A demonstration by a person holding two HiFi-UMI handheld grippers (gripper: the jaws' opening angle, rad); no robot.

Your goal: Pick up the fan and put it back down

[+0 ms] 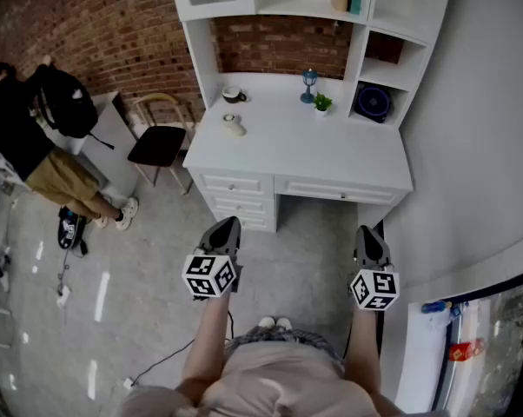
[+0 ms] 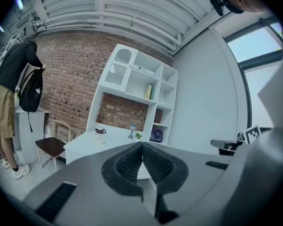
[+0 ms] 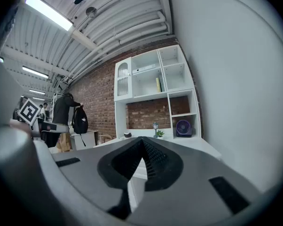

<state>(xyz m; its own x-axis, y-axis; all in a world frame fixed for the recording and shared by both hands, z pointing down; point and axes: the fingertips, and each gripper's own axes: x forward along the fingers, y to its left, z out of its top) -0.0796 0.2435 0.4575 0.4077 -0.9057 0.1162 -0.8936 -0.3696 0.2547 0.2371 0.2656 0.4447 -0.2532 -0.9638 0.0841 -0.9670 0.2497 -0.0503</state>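
A small dark purple fan (image 1: 374,102) stands in the low right cubby of the white desk's hutch; it also shows as the fan (image 2: 156,134) and the fan (image 3: 183,127) in the gripper views. My left gripper (image 1: 228,223) and right gripper (image 1: 367,231) hang side by side in front of the desk (image 1: 314,159), well short of it and far from the fan. Both point roughly level at the desk. The left gripper (image 2: 142,145) has its jaws closed tip to tip with nothing between them. So does the right gripper (image 3: 141,139).
On the desktop sit a cup (image 1: 233,95), a small pale object (image 1: 234,126), a little lamp figure (image 1: 309,85) and a tiny plant (image 1: 322,103). A chair (image 1: 160,144) stands left of the desk. A person with a backpack (image 1: 36,129) stands at far left. A white wall runs along the right.
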